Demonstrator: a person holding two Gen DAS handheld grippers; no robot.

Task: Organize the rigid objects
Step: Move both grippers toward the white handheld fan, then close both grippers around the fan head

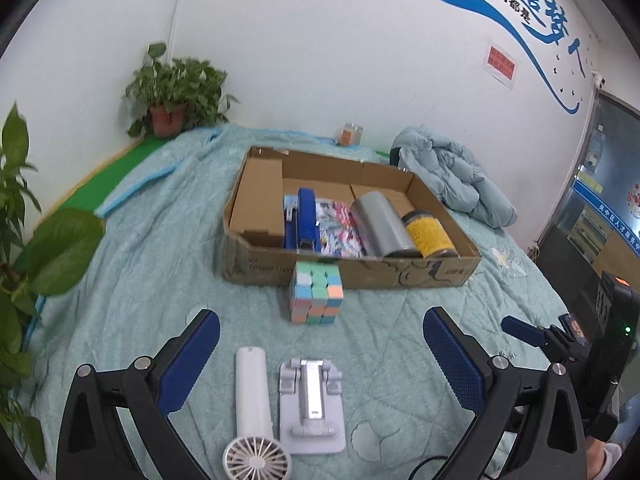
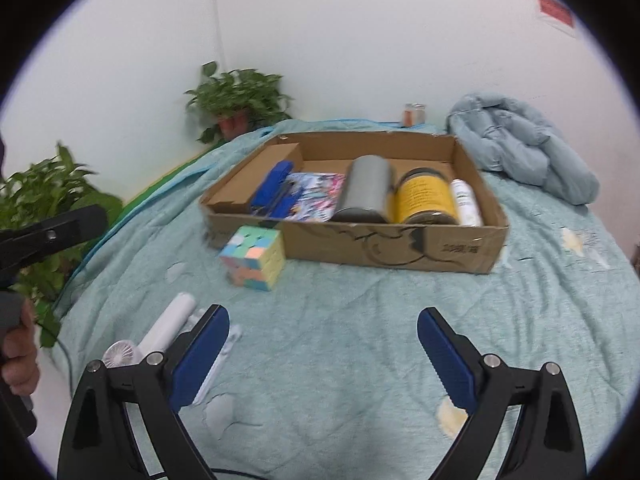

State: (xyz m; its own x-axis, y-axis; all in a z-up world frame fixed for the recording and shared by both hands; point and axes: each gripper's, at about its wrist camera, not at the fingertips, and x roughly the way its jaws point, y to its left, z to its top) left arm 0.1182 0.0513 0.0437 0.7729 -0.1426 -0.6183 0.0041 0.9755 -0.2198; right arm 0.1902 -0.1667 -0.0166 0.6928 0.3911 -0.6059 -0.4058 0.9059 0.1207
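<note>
While both the left gripper [image 1: 320, 344] and right gripper [image 2: 323, 340] hover with jaws spread and empty, the cardboard box [image 1: 400, 276] already holds the stapler, cans and packets; the puzzle cube [image 1: 316, 294] touches its front wall; the handheld fan [image 1: 253, 408] and phone stand [image 1: 312, 404] lie nearer, apparently awaiting boxing.

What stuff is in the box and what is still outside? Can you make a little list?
in box: blue stapler, picture packet, grey can, yellow jar, white bottle
outside box: puzzle cube, white hand fan, grey phone stand
box: cardboard box on teal blanket
left gripper: jaws open, empty
right gripper: jaws open, empty
</note>
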